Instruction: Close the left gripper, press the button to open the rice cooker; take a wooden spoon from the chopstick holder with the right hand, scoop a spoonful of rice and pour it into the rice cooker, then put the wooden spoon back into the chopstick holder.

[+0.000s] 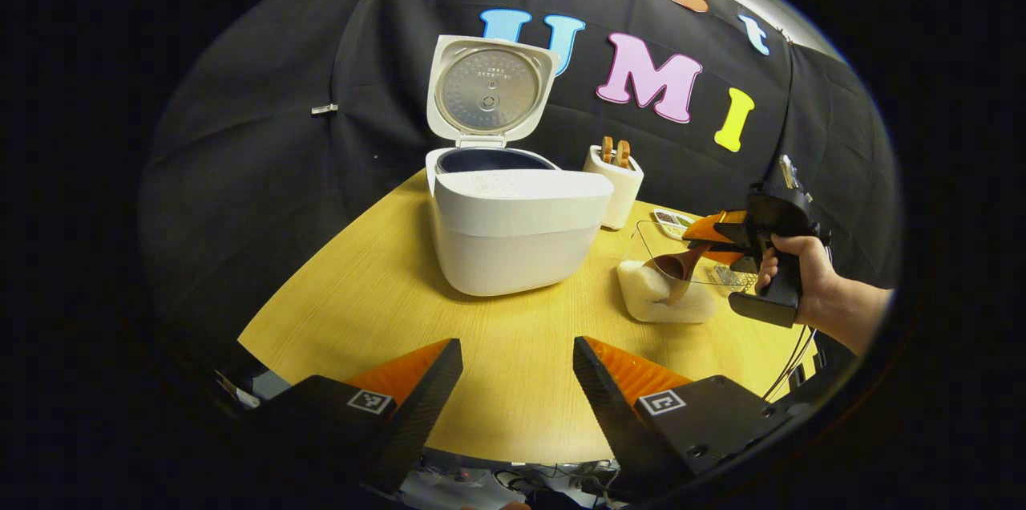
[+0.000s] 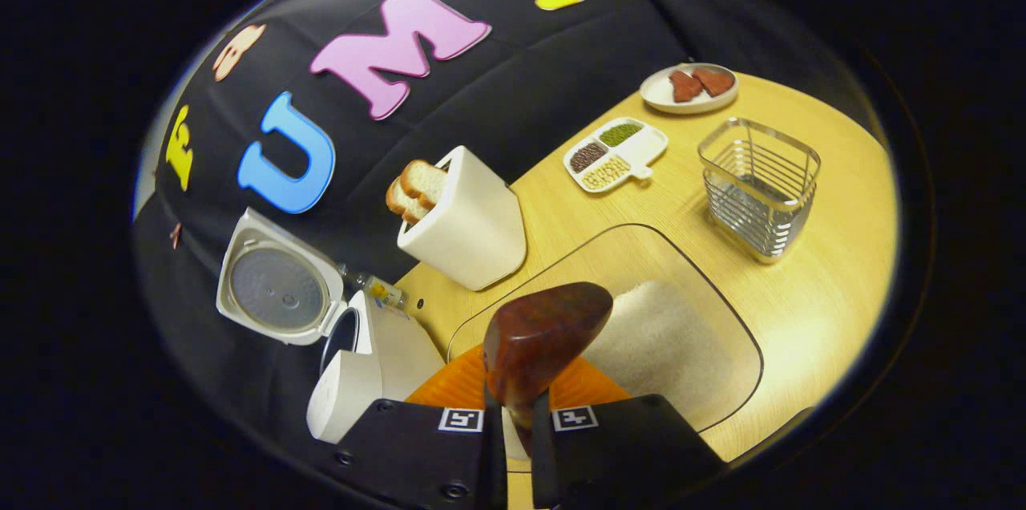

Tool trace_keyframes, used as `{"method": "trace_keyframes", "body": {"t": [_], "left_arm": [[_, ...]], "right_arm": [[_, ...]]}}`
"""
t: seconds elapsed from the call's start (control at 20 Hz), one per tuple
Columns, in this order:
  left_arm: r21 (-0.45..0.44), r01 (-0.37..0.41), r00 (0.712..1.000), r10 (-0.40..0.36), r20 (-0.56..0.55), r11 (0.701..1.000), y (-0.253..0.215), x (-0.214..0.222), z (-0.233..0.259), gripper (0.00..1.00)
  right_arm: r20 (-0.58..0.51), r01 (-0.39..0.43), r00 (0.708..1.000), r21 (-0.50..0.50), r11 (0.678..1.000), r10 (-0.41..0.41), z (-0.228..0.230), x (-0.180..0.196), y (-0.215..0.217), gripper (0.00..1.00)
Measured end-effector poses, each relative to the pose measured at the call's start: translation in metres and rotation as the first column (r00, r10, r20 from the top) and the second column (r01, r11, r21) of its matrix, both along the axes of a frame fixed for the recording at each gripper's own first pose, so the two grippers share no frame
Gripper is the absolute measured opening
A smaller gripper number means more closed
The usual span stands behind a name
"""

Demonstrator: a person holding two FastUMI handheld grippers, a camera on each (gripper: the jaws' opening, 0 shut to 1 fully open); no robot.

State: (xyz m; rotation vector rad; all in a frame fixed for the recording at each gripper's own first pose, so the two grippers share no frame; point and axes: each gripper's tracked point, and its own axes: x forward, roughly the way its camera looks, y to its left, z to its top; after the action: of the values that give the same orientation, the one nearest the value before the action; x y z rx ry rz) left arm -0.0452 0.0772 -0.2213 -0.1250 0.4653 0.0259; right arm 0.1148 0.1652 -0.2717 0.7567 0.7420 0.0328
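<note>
Left gripper [image 1: 517, 382] agape (right [image 2: 513, 434] apparently clamped)

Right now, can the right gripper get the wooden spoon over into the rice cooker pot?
Probably yes. The rice cooker lid stands open, and bare table lies between it and the rice container, where the right gripper holds the wooden spoon.

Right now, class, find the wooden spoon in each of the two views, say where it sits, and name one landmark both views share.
Left gripper view: the wooden spoon is right of centre, held by the far right gripper, bowl dipping into the rice tub.
Right gripper view: the spoon is at bottom centre, clamped between the fingers, over the rice.
Shared landmark: the open rice cooker.
</note>
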Motion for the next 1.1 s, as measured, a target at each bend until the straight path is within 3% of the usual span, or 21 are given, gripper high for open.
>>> {"method": "trace_keyframes", "body": {"t": [0.5, 0.85, 1.1], "left_arm": [[0.014, 0.017, 1.0, -0.017, 0.024, 1.0, -0.002, 0.008, 0.011, 0.96], [0.005, -0.013, 0.999, 0.013, 0.035, 1.0, 0.0, 0.008, 0.013, 0.96], [-0.005, -0.027, 0.999, 0.027, 0.037, 1.0, 0.006, 0.003, 0.01, 0.96]], "right_arm": [[-0.055, 0.208, 0.977, 0.069, 0.976, -0.204, 0.026, 0.007, -0.072, 0.16], [-0.091, 0.27, 0.962, 0.155, 0.95, -0.259, 0.067, 0.025, -0.079, 0.16], [-0.039, 0.227, 0.974, 0.192, 0.955, -0.224, 0.114, 0.048, -0.053, 0.17]]}}
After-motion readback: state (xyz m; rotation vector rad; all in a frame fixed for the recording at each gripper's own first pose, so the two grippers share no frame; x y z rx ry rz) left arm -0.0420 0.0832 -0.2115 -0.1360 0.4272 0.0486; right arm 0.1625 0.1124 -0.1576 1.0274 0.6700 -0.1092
